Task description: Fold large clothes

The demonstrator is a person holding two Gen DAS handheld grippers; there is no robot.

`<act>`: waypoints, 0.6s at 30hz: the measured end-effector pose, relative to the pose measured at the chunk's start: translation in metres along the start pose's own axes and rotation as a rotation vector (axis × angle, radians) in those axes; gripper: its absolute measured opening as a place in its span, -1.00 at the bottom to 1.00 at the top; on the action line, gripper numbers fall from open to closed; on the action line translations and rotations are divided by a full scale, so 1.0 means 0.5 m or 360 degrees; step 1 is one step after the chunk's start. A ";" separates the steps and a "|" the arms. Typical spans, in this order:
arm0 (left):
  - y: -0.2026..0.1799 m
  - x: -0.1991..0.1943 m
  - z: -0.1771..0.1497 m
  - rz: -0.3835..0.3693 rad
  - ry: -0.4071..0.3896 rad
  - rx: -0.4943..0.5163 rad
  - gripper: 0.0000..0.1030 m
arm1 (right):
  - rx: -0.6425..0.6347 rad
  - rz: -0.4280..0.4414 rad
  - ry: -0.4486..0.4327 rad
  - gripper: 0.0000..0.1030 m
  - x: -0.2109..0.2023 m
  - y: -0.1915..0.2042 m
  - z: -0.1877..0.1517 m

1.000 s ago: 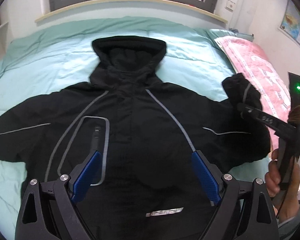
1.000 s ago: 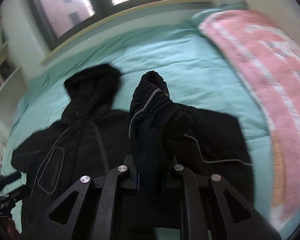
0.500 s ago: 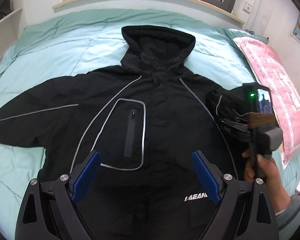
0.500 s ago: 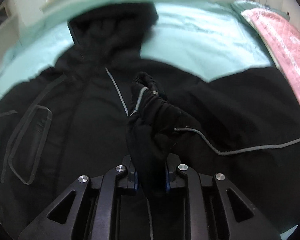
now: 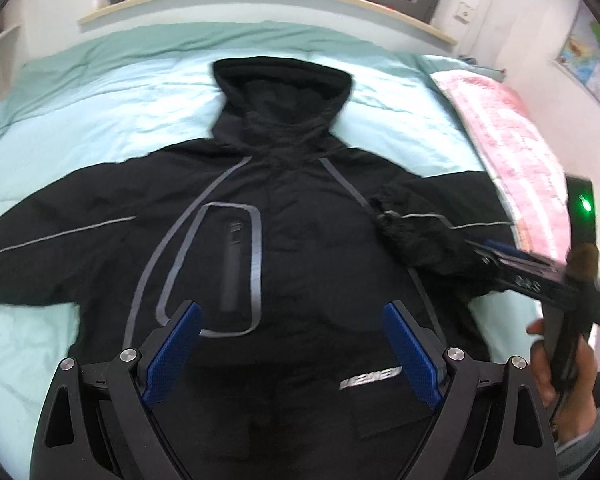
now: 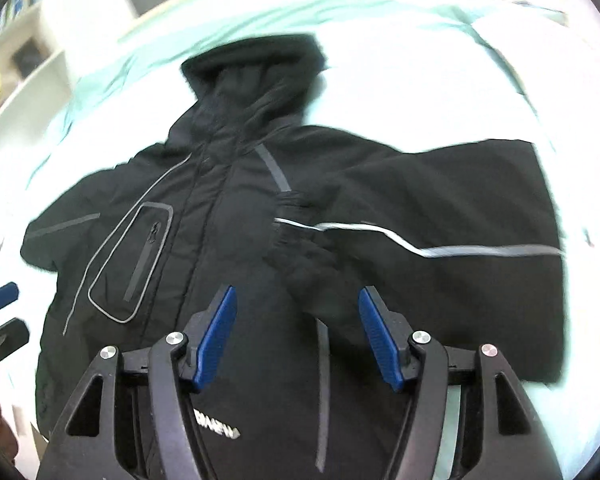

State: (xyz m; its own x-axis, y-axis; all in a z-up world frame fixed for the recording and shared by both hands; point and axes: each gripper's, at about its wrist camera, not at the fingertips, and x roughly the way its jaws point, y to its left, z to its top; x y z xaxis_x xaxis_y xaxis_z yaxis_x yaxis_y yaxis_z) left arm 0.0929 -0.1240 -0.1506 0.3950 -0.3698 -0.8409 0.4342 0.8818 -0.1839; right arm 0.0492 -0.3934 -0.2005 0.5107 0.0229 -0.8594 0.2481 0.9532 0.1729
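A: Status of the right gripper point(image 6: 296, 336)?

B: Sleeve cuff point(image 6: 296, 236) has been let go. It was clamped a second ago and half a second ago; the jaws have just been opening and now stand apart, blue pads clear of the fabric. Cuff is seen just ahead of the fingertips, lying on the jacket's chest, not pinched.

A: Where is the jacket?

B: The black hooded jacket point(image 5: 284, 240) is spread front-up on the green bedspread point(image 5: 100, 92), hood point(image 5: 280, 80) towards the window. The sleeve on the right gripper's side has been folded inward across the chest, cuff near the zip line. The far sleeve point(image 5: 40, 240) is laid straight out, untouched.

A: Left gripper?

B: Left gripper point(image 5: 292, 344) is held wide open over the lower front, nothing between the pads. View has been shifted slightly sideways against the earlier frames; no contact with the cloth can be seen.

A: Meaning for the task?

B: First sleeve fold is judged done. Remaining, probably: opposite sleeve to be brought in, then body folded up. Fold line looks loose; the padded sleeve may spring back, so it should be checked before moving on.

A: Anything nearby?

B: Pink quilt point(image 5: 512, 140) beside the jacket, apart from it.
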 end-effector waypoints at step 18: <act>-0.152 0.388 0.117 -0.0413 0.0313 -0.0095 0.62 | 0.0349 -0.0211 -0.0128 0.29 -0.080 -0.195 -0.073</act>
State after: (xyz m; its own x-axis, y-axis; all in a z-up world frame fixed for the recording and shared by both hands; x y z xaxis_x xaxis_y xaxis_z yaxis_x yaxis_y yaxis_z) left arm 0.1839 -0.2801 -0.2701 0.1108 -0.5260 -0.8432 0.4492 0.7834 -0.4296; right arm -0.0255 -0.4763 -0.2004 0.5234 -0.1302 -0.8421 0.4852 0.8580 0.1689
